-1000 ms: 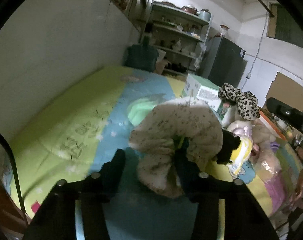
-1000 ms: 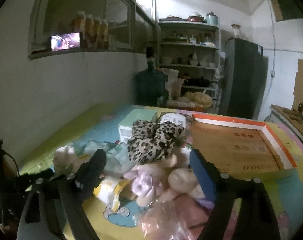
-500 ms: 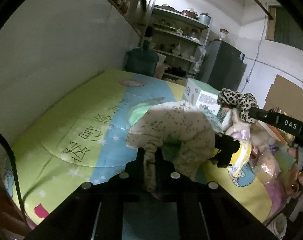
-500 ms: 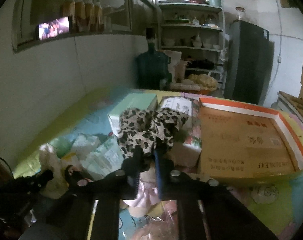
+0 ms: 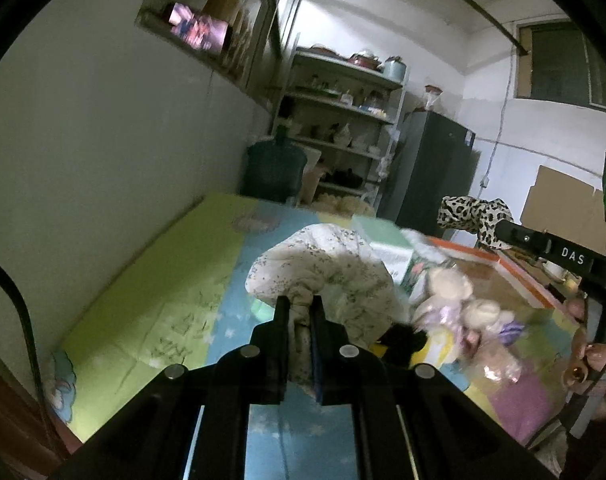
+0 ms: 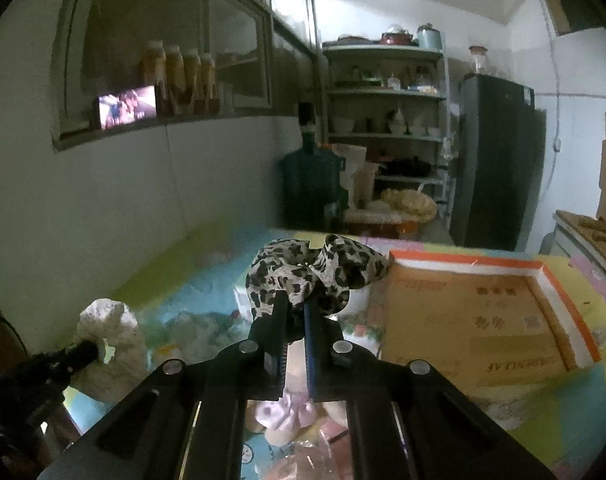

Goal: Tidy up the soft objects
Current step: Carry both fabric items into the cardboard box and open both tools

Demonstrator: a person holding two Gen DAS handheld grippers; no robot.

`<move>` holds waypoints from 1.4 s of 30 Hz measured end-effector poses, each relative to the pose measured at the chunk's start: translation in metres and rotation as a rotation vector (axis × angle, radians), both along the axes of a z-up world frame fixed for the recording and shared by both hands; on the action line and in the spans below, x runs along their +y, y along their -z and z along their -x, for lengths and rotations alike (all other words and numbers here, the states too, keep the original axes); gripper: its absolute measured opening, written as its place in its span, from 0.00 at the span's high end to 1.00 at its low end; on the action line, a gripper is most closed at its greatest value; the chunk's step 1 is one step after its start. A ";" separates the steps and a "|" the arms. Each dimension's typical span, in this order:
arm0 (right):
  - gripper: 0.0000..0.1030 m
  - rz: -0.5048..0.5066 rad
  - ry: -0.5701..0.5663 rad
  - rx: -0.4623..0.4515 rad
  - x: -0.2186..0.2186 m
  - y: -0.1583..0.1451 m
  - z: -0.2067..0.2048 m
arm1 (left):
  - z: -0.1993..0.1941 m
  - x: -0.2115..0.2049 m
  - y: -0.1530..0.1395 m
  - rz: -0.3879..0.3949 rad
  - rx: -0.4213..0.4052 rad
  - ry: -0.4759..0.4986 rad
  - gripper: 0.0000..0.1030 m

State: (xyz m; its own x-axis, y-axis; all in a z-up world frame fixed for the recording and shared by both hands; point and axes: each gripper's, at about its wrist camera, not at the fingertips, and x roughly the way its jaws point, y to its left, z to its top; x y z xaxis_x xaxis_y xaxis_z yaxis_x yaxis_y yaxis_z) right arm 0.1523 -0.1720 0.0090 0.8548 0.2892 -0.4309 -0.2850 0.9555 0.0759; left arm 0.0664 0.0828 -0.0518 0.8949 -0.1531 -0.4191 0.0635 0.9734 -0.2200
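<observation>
In the left wrist view a cream cloth (image 5: 323,276) speckled with tiny dark flecks bulges like a soft, crumpled ring at the middle of the frame, above the green-and-blue mat (image 5: 171,292). The left claw (image 5: 299,312) is closed almost fully, its two black fingers pinching a gathered fold at the cloth's lower edge. The same cloth shows at lower left of the right wrist view, a pale lump (image 6: 111,336) on a dark claw tip.

The leopard-print cloth (image 6: 311,276), tan with black blotches, is bunched in loose folds at the centre of the right wrist view. The right claw (image 6: 295,312) is nearly closed and grips its lower folds. In the left wrist view that cloth (image 5: 475,216) hangs at the right edge, on the end of the black bar.

An orange-rimmed cardboard box (image 6: 475,312) lies open at the right. Pale plush toys (image 5: 459,304) lie heaped to the right of the cream cloth.
</observation>
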 end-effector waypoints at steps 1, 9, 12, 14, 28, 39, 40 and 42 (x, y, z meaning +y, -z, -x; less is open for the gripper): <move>0.93 -0.005 0.001 -0.010 -0.003 -0.003 0.002 | 0.001 -0.002 -0.005 -0.005 -0.011 0.005 0.91; 0.93 -0.029 0.043 -0.082 -0.031 -0.028 0.021 | -0.002 -0.031 -0.040 -0.022 -0.075 0.085 0.91; 0.93 -0.034 0.077 -0.103 -0.048 -0.035 0.028 | -0.008 -0.049 -0.049 -0.008 -0.082 0.136 0.91; 0.93 -0.036 0.100 -0.111 -0.060 -0.038 0.032 | -0.013 -0.060 -0.055 -0.003 -0.088 0.165 0.91; 0.93 -0.021 0.274 -0.133 -0.159 -0.038 0.046 | -0.065 -0.181 -0.071 0.010 -0.081 0.390 0.92; 0.93 -0.014 0.345 -0.081 -0.237 -0.018 0.025 | -0.113 -0.278 -0.048 0.010 0.035 0.444 0.92; 0.93 -0.014 0.345 -0.070 -0.243 -0.014 0.021 | -0.118 -0.284 -0.045 0.008 0.050 0.445 0.92; 0.93 -0.017 0.344 -0.047 -0.250 -0.007 0.011 | -0.127 -0.297 -0.037 0.002 0.080 0.440 0.92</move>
